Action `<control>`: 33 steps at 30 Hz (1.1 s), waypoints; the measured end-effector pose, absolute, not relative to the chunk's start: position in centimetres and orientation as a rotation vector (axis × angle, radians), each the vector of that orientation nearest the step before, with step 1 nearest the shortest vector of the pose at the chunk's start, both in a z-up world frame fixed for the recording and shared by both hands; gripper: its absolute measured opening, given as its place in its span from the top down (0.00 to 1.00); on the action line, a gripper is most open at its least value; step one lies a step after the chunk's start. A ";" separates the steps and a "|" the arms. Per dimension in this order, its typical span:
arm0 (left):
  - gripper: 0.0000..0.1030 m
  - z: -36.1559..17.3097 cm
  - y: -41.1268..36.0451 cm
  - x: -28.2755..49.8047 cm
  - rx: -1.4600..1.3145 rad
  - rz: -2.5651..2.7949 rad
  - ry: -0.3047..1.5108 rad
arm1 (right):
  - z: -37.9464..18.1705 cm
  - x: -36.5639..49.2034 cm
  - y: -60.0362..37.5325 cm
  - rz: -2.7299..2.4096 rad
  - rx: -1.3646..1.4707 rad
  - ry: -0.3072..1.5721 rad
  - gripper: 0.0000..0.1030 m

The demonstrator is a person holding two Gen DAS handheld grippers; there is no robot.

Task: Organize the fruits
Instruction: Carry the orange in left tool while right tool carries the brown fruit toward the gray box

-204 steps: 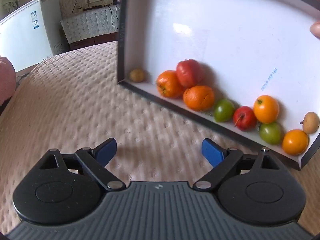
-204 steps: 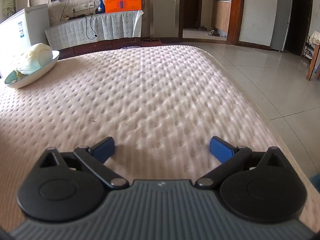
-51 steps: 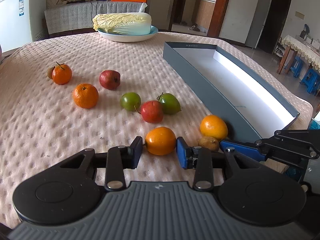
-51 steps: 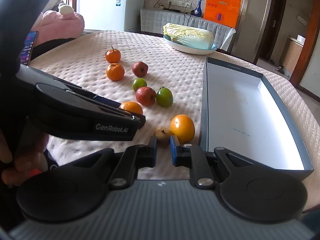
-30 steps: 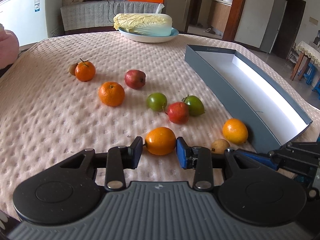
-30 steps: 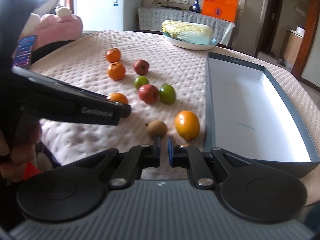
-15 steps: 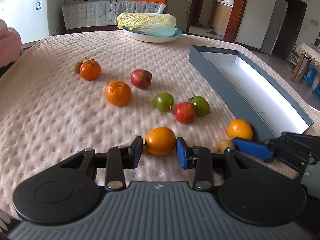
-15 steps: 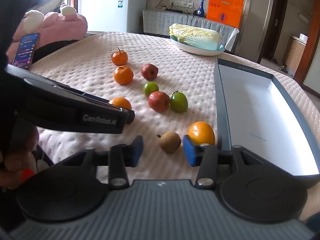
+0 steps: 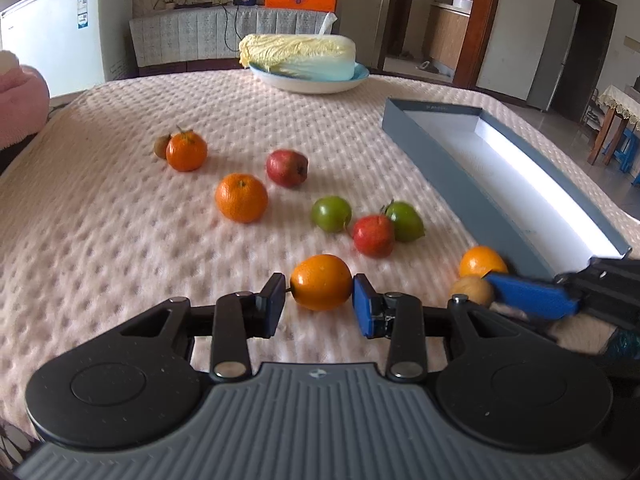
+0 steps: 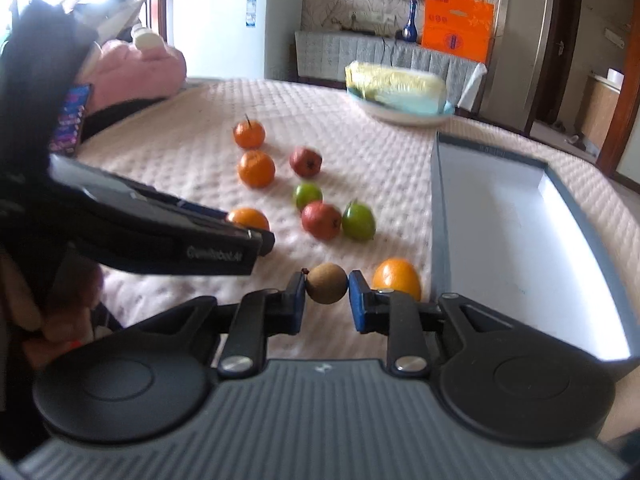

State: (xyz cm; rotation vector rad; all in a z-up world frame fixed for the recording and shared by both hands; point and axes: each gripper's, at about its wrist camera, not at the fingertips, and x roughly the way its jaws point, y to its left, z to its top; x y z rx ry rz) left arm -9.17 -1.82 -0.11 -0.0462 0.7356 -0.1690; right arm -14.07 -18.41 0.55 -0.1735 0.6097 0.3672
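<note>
My left gripper (image 9: 319,301) is shut on an orange fruit (image 9: 321,282), just above the quilted cloth. My right gripper (image 10: 327,300) has a small brown fruit (image 10: 327,283) between its blue pads; its jaws are closing and both pads touch it. Another orange (image 10: 396,276) lies just beyond, against the wall of the open grey box (image 10: 438,208), which holds nothing. More fruit lies scattered left of the box: a red one (image 9: 373,236) between two green ones (image 9: 331,214) (image 9: 405,221), an orange (image 9: 241,198), and a dark red one (image 9: 287,168).
A stemmed orange (image 9: 186,151) with a small brown fruit (image 9: 161,146) behind it lies at the far left. A plate with a cabbage (image 9: 300,58) stands at the table's back. A pink plush (image 10: 136,68) and a white fridge (image 9: 60,28) are to the left.
My right gripper went from shut to open behind the brown fruit, then moved forward and closed around it. The left gripper kept still with the orange in it.
</note>
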 end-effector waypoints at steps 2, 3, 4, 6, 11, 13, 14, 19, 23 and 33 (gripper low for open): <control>0.59 0.7 -2.1 -9.0 -0.038 -0.175 0.711 | 1.8 -14.2 -18.8 0.385 -0.193 0.587 0.74; 0.59 1.2 -2.1 -8.9 -0.041 -0.178 0.698 | 2.4 -14.2 -19.1 0.395 -0.200 0.581 0.75; 0.59 1.6 -2.1 -8.8 -0.049 -0.180 0.688 | 2.9 -14.1 -19.4 0.404 -0.204 0.580 0.75; 0.59 2.3 -2.4 -8.5 -0.053 -0.179 0.672 | 3.5 -13.6 -19.9 0.422 -0.215 0.588 0.74; 0.59 3.5 -3.6 -8.4 -0.046 -0.187 0.646 | 4.3 -13.1 -20.7 0.453 -0.268 0.577 0.74; 0.59 3.7 -4.0 -8.5 -0.030 -0.191 0.638 | 4.3 -13.2 -21.3 0.448 -0.258 0.567 0.74; 0.59 3.8 -4.1 -8.4 -0.025 -0.191 0.636 | 4.2 -13.3 -21.6 0.440 -0.234 0.564 0.74; 0.59 4.3 -4.7 -8.2 0.006 -0.189 0.627 | 4.6 -13.4 -22.9 0.426 -0.138 0.553 0.75; 0.59 4.5 -5.7 -8.2 0.018 -0.204 0.623 | 5.0 -13.8 -23.5 0.423 -0.120 0.539 0.74; 0.59 4.8 -8.1 -6.5 0.026 -0.225 0.614 | 5.5 -14.5 -24.9 0.402 -0.100 0.520 0.75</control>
